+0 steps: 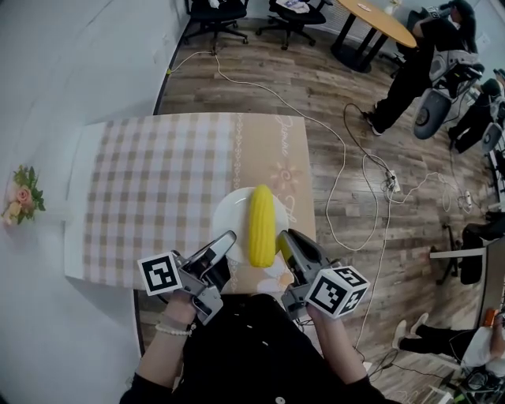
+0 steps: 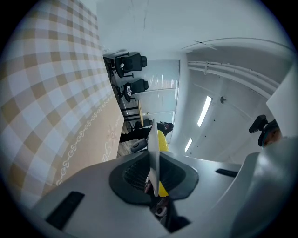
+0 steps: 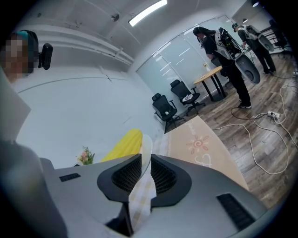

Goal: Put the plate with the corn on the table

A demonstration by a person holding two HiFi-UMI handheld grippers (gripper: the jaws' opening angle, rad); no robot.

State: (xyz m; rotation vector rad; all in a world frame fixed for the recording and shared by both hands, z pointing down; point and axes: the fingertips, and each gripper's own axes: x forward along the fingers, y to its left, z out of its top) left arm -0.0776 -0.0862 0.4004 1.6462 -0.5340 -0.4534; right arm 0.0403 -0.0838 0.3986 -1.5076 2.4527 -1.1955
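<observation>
A white plate [image 1: 231, 211] carries a yellow corn cob [image 1: 261, 224] and hangs over the near end of the table [image 1: 158, 181], which has a beige checked cloth. My left gripper [image 1: 225, 243] is shut on the plate's near left rim, my right gripper [image 1: 286, 239] on its near right rim. In the left gripper view the plate [image 2: 153, 144] stands edge-on between the pads of the left gripper [image 2: 153, 173], with the corn [image 2: 161, 139] behind it. In the right gripper view the right gripper [image 3: 145, 174] clamps the plate's rim [image 3: 146, 148], the corn [image 3: 122, 146] to its left.
White cables [image 1: 339, 181] trail over the wooden floor right of the table. Office chairs [image 1: 215, 14] and a round wooden table [image 1: 379, 22] stand at the far end, with a person [image 1: 426, 55] beside them. A small flower bunch [image 1: 22, 196] sits at the left.
</observation>
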